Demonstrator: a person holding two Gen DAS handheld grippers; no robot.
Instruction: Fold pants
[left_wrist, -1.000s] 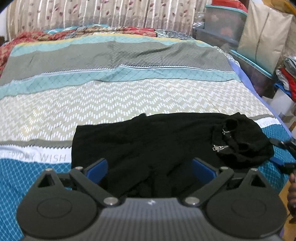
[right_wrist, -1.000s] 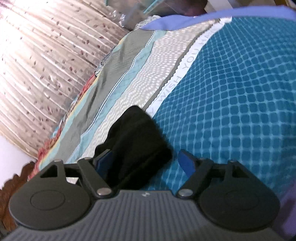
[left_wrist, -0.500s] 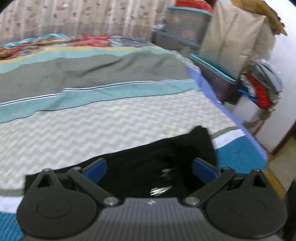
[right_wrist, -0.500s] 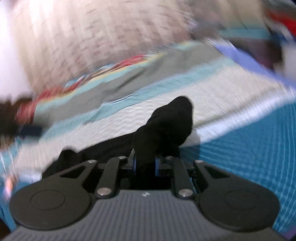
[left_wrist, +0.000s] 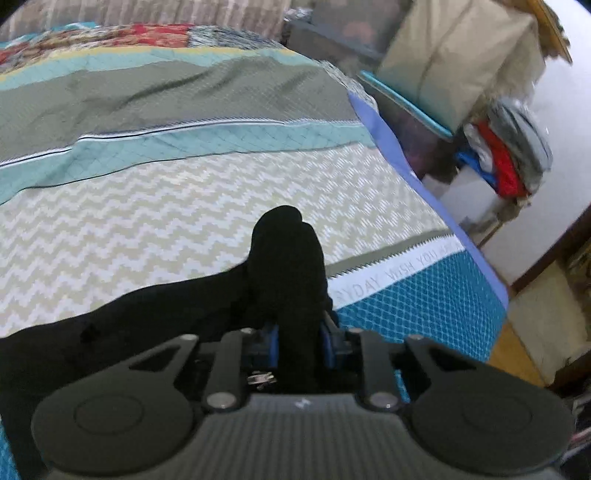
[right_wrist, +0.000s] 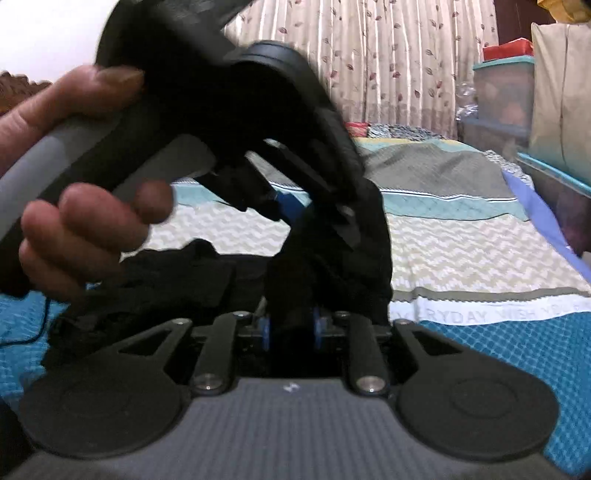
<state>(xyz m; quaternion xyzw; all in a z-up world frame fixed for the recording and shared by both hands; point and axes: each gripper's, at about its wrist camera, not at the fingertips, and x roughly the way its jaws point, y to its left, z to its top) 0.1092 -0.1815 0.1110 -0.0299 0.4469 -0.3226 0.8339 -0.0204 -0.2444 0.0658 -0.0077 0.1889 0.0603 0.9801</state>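
On a bed spread with a striped quilt (left_wrist: 155, 206) of teal, grey and zigzag cream bands, a pair of black pants (left_wrist: 122, 325) trails across the lower left of the left wrist view and rises toward the middle, where the left gripper (left_wrist: 298, 341) has a thick bunch of the cloth between its blue pads (left_wrist: 269, 345); its jaws are closing, the fabric pinched between them and standing up in a dark hump above the fingertips. To the right of that hump a white band printed with lettering (left_wrist: 391, 275) borders a blue diamond-patterned strip at the quilt's near edge, and beyond the bed's violet edge stand a clear storage bin with a teal lid (left_wrist: 402, 107), a large tan cushion (left_wrist: 454, 62) and a heap of red, blue and grey clothes (left_wrist: 509, 158). In the right wrist view, a hand (right_wrist: 77, 221) at far left wraps the grey handle of the other tool, whose blurred black body crosses the upper middle of the frame. Below it the pants (right_wrist: 177, 284) sag in a loose fold from the left toward the centre, where the right gripper (right_wrist: 290, 328) has a wad of the same black cloth between its blue pads (right_wrist: 264, 328); its jaws are easing open, with the cloth between them. At right, a leaf-print curtain (right_wrist: 399, 55) hangs behind the bed, with stacked bins (right_wrist: 506, 99) beside it.
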